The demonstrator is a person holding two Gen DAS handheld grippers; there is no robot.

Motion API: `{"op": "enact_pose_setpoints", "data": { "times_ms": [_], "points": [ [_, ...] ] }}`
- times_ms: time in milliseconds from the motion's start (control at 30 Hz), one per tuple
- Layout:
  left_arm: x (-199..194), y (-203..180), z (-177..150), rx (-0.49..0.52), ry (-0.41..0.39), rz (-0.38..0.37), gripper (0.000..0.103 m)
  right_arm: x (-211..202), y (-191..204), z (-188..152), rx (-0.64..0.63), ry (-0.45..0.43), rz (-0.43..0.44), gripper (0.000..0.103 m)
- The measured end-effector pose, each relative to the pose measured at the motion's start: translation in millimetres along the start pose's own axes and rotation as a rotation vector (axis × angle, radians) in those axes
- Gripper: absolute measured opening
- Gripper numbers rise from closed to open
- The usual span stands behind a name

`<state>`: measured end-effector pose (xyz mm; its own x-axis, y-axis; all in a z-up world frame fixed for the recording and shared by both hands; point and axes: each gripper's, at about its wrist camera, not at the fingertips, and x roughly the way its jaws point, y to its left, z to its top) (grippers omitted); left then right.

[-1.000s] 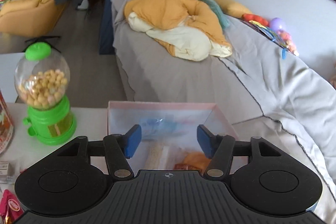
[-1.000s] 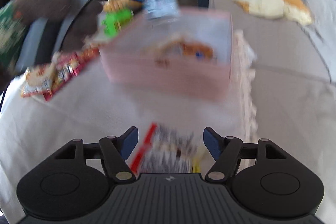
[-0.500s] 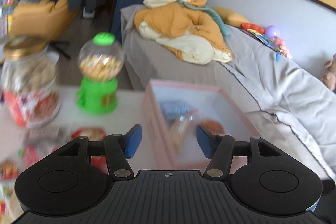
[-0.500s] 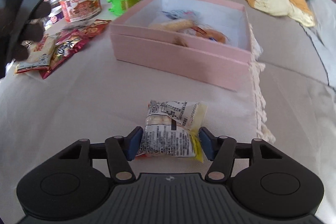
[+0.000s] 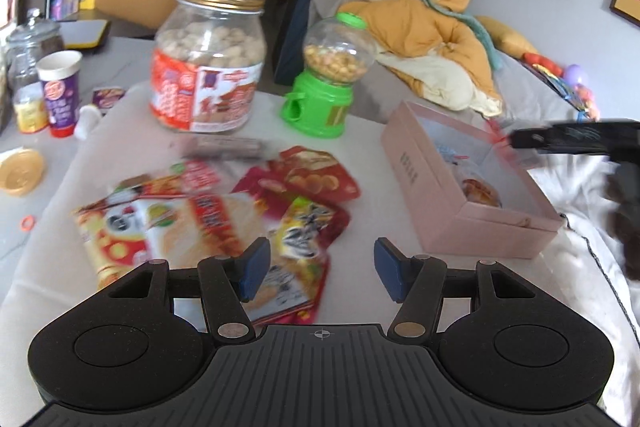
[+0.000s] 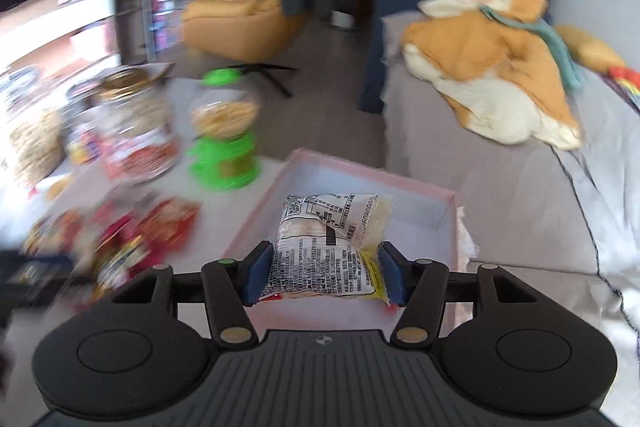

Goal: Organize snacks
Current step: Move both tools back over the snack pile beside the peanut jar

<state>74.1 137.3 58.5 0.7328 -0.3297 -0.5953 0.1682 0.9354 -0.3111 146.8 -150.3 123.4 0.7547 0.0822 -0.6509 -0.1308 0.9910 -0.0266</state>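
My right gripper (image 6: pixel 322 273) holds a white printed snack packet (image 6: pixel 328 247) in the air over the open pink box (image 6: pixel 420 223). The pads touch both sides of the packet while the jaws are opening. In the left wrist view the pink box (image 5: pixel 420 187) stands at the right with a few snacks inside. My left gripper (image 5: pixel 322 269) is open and empty, hovering over a loose pile of snack packets (image 5: pixel 192 215) on the white cloth. A yellow and red packet (image 5: pixel 308 231) lies just ahead of its left finger.
A big nut jar (image 5: pixel 208 67) and a green candy dispenser (image 5: pixel 324 83) stand behind the pile. Cups and small jars (image 5: pixel 60 91) sit at the far left. A bed with an orange quilt (image 5: pixel 432 39) lies beyond the table. The right tool shows as a black blur (image 5: pixel 576 139).
The left gripper swung left from over the pink box to over the packet pile. The right gripper closed on the white packet on the cloth and lifted it over the box.
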Motion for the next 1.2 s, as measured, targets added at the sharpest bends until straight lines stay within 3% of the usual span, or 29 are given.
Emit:
{"op": "enact_pose_setpoints", "data": {
  "times_ms": [100, 167, 300, 367, 567, 800, 933, 1067, 1100, 1200],
  "points": [
    [-15.9, 15.4, -0.9, -0.019, -0.052, 0.030, 0.063, 39.6, -8.7, 7.1, 0.077, 0.062, -0.036, 0.065],
    [-25.0, 26.5, -0.9, -0.032, -0.094, 0.076, 0.063, 51.2, -0.9, 9.2, 0.088, 0.090, -0.015, 0.065],
    [-30.9, 46.9, -0.1, -0.025, -0.130, 0.215, 0.063, 51.3, 46.1, 11.6, 0.010, 0.070, 0.040, 0.070],
    [-30.8, 62.1, -1.7, -0.057, -0.125, 0.247, 0.063, 56.4, 75.2, 18.0, -0.027, 0.073, 0.082, 0.075],
    [-32.8, 91.6, -11.6, -0.130, -0.118, 0.251, 0.063, 105.4, 152.0, 39.3, -0.006, 0.196, 0.296, 0.075],
    [-28.4, 99.7, -20.9, -0.164, -0.113, 0.201, 0.063, 160.1, 247.4, 33.2, -0.172, 0.174, 0.257, 0.075],
    [-25.1, 103.4, -23.8, -0.182, -0.116, 0.166, 0.063, 177.8, 265.4, 28.5, -0.207, 0.200, 0.322, 0.082],
    [-25.2, 107.9, -25.2, -0.210, -0.125, 0.141, 0.063, 171.2, 260.6, 24.1, -0.273, 0.220, 0.346, 0.082],
    [-25.4, 108.7, -25.0, -0.215, -0.127, 0.138, 0.063, 169.2, 257.8, 23.1, -0.270, 0.239, 0.351, 0.081],
    [-26.2, 108.8, -24.6, -0.221, -0.131, 0.137, 0.062, 156.6, 244.5, 21.0, -0.282, 0.272, 0.357, 0.062]
  ]
}}
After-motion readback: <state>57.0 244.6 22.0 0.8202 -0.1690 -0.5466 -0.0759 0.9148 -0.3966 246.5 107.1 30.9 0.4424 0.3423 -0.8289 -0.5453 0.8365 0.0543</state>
